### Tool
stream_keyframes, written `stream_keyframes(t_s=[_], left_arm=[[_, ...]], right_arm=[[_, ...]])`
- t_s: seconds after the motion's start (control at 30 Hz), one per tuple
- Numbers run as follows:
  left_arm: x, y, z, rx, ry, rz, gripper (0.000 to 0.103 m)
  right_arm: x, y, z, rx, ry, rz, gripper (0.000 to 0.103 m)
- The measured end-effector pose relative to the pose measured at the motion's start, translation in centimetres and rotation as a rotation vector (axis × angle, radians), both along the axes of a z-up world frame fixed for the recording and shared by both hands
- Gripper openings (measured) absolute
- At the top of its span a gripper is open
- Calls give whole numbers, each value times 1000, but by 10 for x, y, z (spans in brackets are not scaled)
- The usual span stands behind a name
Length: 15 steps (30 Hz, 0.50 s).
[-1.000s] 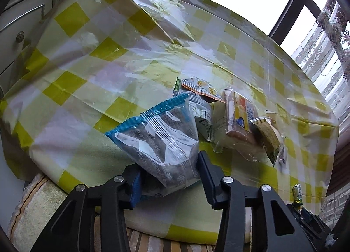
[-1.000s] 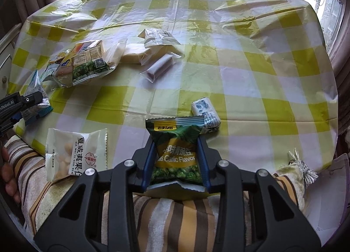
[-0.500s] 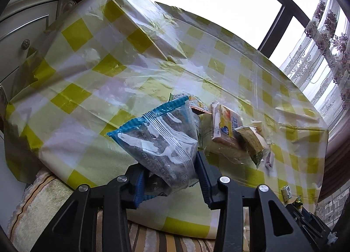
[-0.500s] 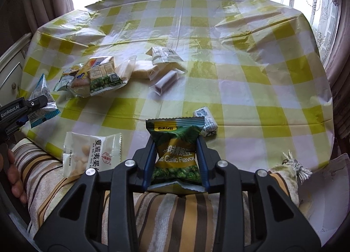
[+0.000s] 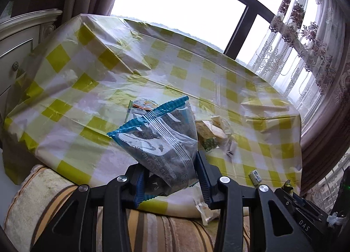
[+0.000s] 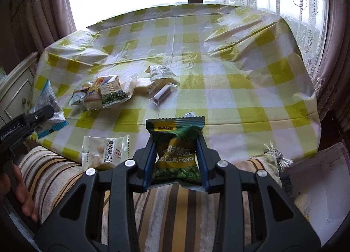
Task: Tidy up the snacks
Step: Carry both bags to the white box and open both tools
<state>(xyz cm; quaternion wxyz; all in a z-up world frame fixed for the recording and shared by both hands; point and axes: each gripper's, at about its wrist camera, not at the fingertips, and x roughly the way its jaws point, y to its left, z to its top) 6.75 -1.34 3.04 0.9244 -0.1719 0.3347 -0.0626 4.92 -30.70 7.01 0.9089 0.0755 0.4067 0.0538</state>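
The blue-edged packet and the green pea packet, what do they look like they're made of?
Blue-edged packet, in the left claw: thin clear plastic film, glossy, since dark contents show through and it wrinkles with glare. Green pea packet, in the right claw: printed plastic film, mostly opaque with a crimped top seal; peas show through a clear lower window.

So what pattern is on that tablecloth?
Yellow-green and white checks on the tablecloth, under a clear glossy film; the right wrist view shows it best.

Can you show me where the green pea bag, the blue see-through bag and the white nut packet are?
green pea bag (image 6: 177,155): right wrist view, on its printed front.
blue see-through bag (image 5: 161,140): left wrist view, on its clear middle.
white nut packet (image 6: 104,150): right wrist view, on its front.
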Motion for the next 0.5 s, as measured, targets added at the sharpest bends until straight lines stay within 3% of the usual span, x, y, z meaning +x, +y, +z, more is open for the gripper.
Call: stream_keyframes(t_s=[0.23, 0.5], left_arm=[[-19, -38, 16, 2, -33, -101, 42], [-43, -106, 27, -12, -67, -286, 42]], right_arm=[[-22, -21, 18, 22, -40, -33, 39], [-49, -66, 20, 48, -38, -117, 39]])
